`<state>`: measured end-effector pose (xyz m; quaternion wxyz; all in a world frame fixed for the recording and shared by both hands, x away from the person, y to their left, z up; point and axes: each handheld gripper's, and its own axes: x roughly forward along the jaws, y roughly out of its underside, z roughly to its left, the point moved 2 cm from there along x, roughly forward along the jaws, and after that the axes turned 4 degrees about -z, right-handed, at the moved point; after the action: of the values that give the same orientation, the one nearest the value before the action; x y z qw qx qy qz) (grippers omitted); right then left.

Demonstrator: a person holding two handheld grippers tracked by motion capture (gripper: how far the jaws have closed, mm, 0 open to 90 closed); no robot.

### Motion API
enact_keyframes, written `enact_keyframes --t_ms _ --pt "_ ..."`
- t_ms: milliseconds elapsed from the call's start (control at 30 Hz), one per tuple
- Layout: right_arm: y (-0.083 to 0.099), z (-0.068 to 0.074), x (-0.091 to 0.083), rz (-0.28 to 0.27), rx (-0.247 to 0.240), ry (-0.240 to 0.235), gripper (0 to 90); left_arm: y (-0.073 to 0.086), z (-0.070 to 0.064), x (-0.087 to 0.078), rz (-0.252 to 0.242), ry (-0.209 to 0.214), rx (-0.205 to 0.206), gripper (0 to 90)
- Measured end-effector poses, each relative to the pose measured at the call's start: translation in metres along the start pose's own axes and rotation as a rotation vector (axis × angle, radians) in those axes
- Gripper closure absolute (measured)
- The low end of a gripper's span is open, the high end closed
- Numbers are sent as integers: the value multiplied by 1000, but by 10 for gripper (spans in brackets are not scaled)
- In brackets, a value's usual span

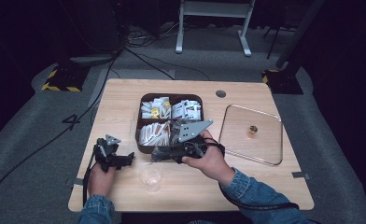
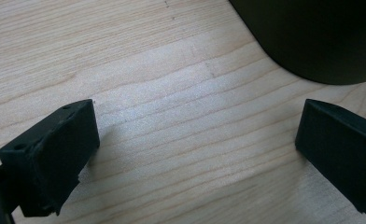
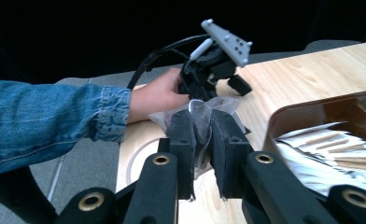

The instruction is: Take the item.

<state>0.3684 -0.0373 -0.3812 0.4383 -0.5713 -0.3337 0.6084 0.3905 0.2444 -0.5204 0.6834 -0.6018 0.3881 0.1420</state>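
Observation:
My right gripper (image 1: 156, 154) (image 3: 203, 120) is shut on a small clear packet (image 3: 220, 103) with dark contents, held just above a clear plastic cup (image 1: 151, 177) (image 3: 130, 161) near the table's front edge. A brown four-compartment tray (image 1: 138, 127) (image 3: 312, 105) full of sachets and packets sits just behind it. My left gripper (image 1: 129, 159) (image 2: 195, 149) is open to the left of the cup, low over bare wood with nothing between its fingers. The tray's dark corner (image 2: 321, 37) lies just beyond it.
A clear square lid (image 1: 246, 147) with a gold knob (image 1: 253, 129) lies flat to the right of the tray. The wooden table (image 1: 120, 102) has a round cable hole (image 1: 221, 93) at the back. Cables trail from both grippers off the front edge.

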Motion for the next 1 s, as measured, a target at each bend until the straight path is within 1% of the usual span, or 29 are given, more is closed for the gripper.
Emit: enact_keyframes --t_ms 267,633,1000 --pt "7 9 13 28 -1 -34 795 0 0 0 0 0 0 1" --pt "18 15 29 80 -1 -71 794 0 0 0 0 0 0 1" --pt "30 17 42 131 -2 -77 794 0 0 0 0 0 0 1"
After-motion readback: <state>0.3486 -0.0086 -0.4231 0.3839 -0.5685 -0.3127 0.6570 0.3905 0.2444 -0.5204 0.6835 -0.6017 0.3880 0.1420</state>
